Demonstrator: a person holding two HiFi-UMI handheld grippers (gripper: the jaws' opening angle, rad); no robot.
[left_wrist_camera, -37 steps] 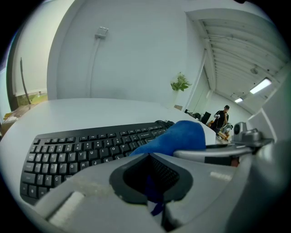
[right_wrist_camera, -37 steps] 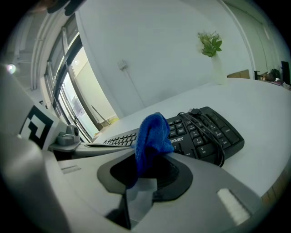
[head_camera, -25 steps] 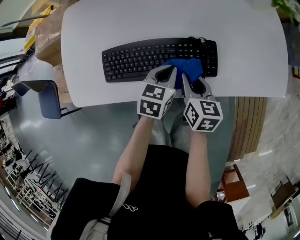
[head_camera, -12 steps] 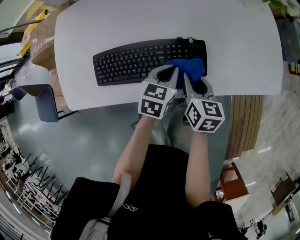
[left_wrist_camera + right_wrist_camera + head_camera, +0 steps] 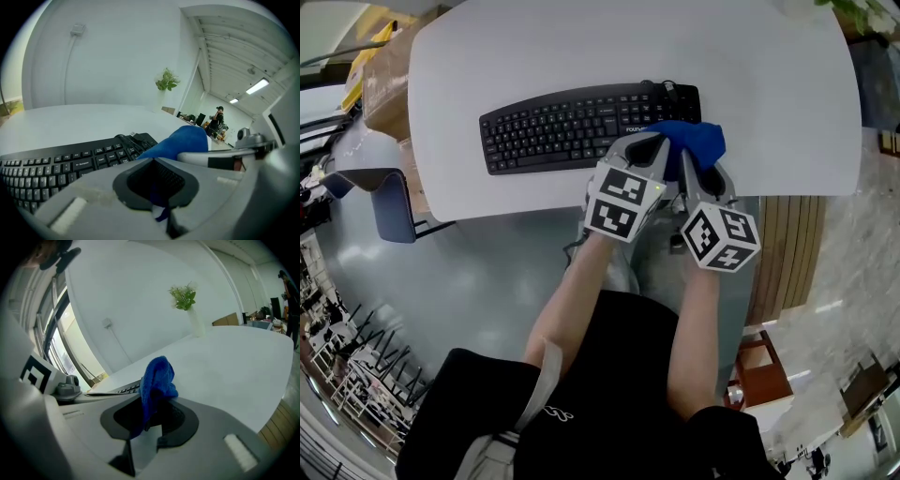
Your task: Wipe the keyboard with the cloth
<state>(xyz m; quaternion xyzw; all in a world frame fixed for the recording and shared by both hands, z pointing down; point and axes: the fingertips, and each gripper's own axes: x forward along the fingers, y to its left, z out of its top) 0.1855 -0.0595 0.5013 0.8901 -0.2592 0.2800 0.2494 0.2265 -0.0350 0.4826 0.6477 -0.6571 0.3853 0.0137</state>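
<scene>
- Left claw (image 5: 158,190): closed on a thin fold of the blue cloth (image 5: 692,141). Only a narrow strip shows between its jaws, so a sideways drag across the keys could probably pull that fold free.
- Right claw (image 5: 147,420): clamped on the same cloth, which stands up in a bunch above its jaws. The two claws sit just beside each other, leaving the cloth gathered rather than spread.
- Cloth position: over the right end of the keyboard (image 5: 553,127), part of it overhanging onto the white bench (image 5: 581,47). Whether it touches the keys cannot be told from these views.
- Hazard, poor contact: a bunched cloth would likely meet only a few key tops, and a pass may leave rows unwiped.
- Hazard, hard contact: if the claws drop too low, their tips rather than the fabric could strike or press keys.
- Hazard, sliding: nothing pins the keyboard, which lies near the front edge of the bench. A firm stroke might shift or skew it.
- Hazard, snagging: the cable (image 5: 123,138) leaves the far right corner, close to the cloth, and a loose fold could catch on it.
</scene>
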